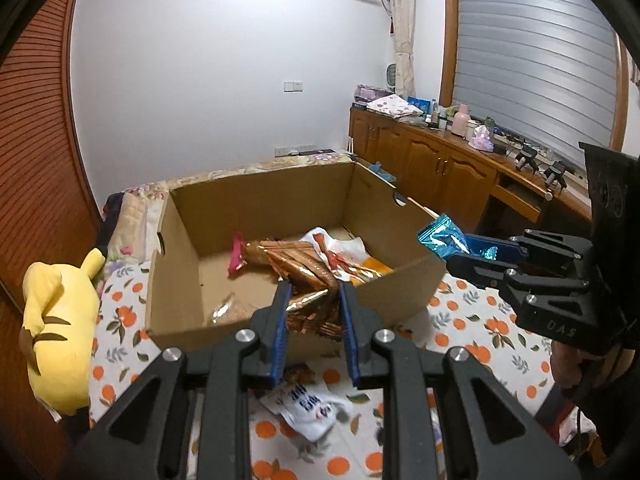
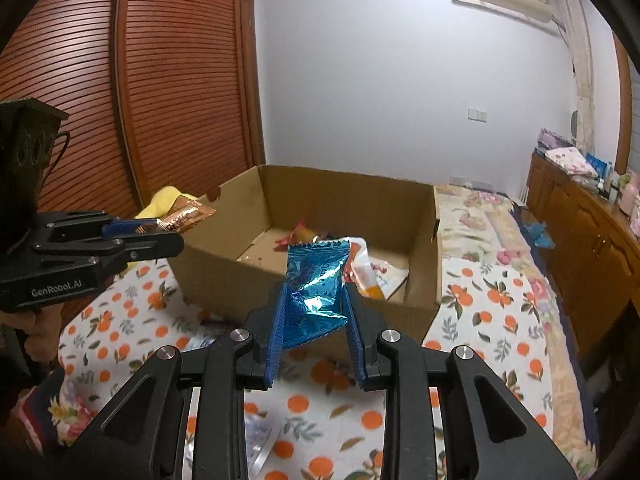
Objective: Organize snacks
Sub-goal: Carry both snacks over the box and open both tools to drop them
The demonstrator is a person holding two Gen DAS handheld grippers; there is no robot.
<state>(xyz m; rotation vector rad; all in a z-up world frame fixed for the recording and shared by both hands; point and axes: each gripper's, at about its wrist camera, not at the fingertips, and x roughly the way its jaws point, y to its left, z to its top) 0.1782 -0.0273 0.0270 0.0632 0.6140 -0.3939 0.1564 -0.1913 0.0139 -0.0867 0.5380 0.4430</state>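
An open cardboard box (image 1: pixel 180 280) sits on the bed and holds a white and orange packet (image 1: pixel 352 256) and a pink-ended snack (image 1: pixel 238 256). My left gripper (image 1: pixel 314 292) is shut on a copper foil snack packet (image 1: pixel 304 272) at the box's near wall; it also shows in the right wrist view (image 2: pixel 160 232) with the packet (image 2: pixel 188 214). My right gripper (image 2: pixel 314 296) is shut on a blue foil packet (image 2: pixel 316 288) just before the box (image 2: pixel 224 276). In the left wrist view it (image 1: pixel 464 248) holds the blue packet (image 1: pixel 440 236) over the box's right corner.
A white snack wrapper (image 1: pixel 308 408) lies on the orange-print bedsheet (image 1: pixel 460 320) in front of the box. A yellow plush toy (image 1: pixel 56 328) lies at the left. A wooden cabinet (image 1: pixel 436 160) with clutter stands at the right, a slatted wardrobe (image 2: pixel 160 80) at the left.
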